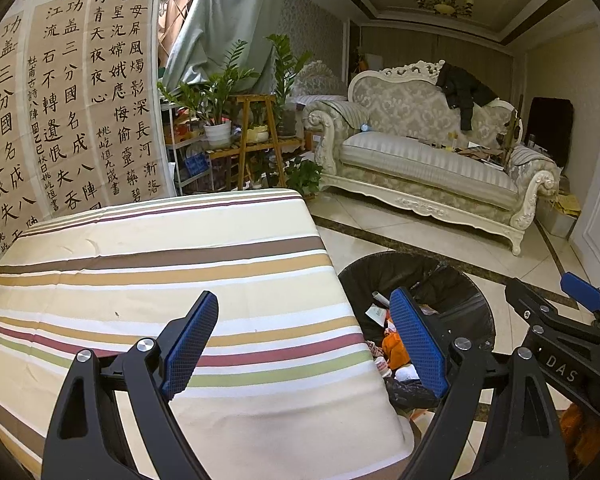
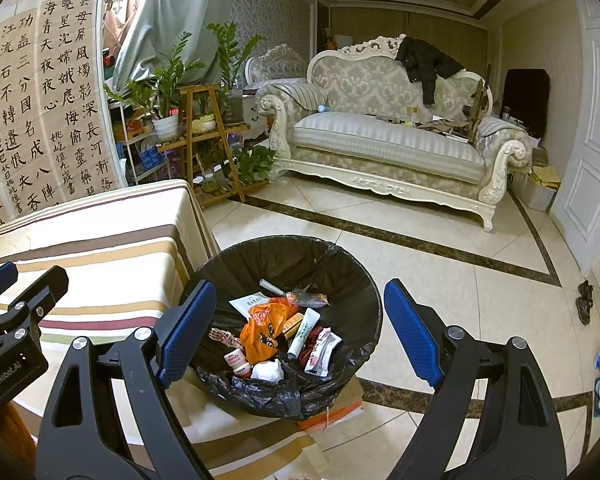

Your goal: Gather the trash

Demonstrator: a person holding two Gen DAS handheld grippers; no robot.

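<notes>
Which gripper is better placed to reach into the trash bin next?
Right. The right gripper is open and frames the trash bin; the left gripper, also open, faces mostly the striped tablecloth.

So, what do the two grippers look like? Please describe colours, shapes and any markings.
Both are black plastic with two long fingers, blue pads with a fine grid texture, and silver round bolts at the joints. The left gripper reads "GenRobot.AI" on its body in the right wrist view. The right gripper shows "DAS" in white in the left wrist view. No cables or sleeves show.

Black-lined trash bin (image 2: 340, 280) on floor, wrappers (image 2: 260, 328) inside
</notes>
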